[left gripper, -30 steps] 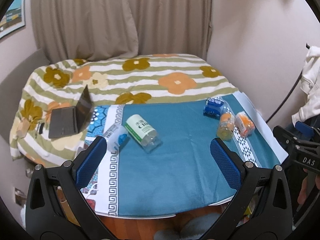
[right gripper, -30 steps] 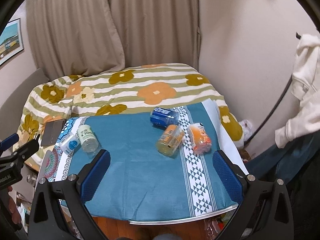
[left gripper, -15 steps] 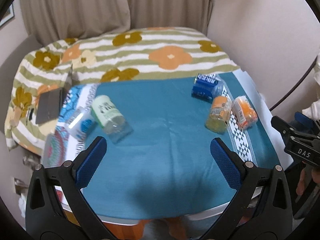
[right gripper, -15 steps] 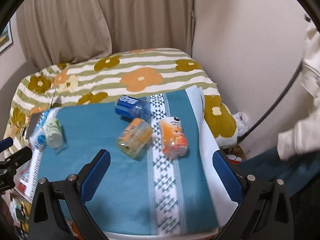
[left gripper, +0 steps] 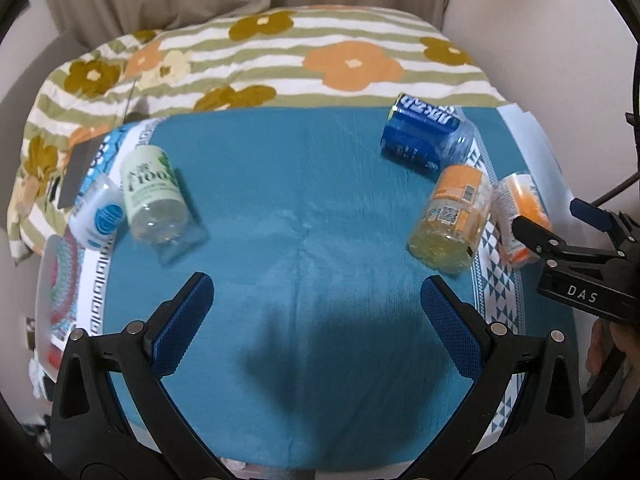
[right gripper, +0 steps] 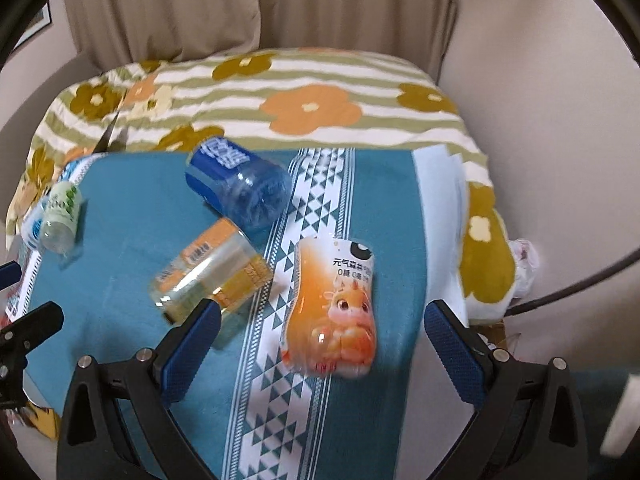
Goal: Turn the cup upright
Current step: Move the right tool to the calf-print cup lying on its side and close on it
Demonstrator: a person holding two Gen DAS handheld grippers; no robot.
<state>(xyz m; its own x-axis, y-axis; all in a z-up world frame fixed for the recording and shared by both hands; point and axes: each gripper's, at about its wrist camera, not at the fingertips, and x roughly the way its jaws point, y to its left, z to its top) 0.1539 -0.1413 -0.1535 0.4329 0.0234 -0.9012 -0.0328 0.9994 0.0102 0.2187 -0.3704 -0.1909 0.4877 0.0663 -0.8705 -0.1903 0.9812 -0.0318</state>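
Several clear plastic cups lie on their sides on the teal cloth. In the right wrist view an orange cartoon cup (right gripper: 334,308) lies just ahead of my open, empty right gripper (right gripper: 320,344), with an orange-label cup (right gripper: 210,276) to its left and a blue cup (right gripper: 240,186) beyond. In the left wrist view my open, empty left gripper (left gripper: 316,320) hovers over the middle of the cloth. A green-label cup (left gripper: 154,196) and a white-blue cup (left gripper: 98,216) lie at the left. The blue cup (left gripper: 426,140), orange-label cup (left gripper: 454,218) and cartoon cup (left gripper: 520,208) lie at the right.
The teal cloth (left gripper: 300,200) covers a small table against a bed with a flowered striped blanket (left gripper: 320,60). A dark laptop (left gripper: 76,172) lies on the bed at left. The wall (right gripper: 540,80) stands close on the right. The right gripper's body (left gripper: 588,276) shows at the right edge.
Both grippers have moved forward and down toward the table. The right gripper has closed in on the orange cartoon cup. The cups have not moved.
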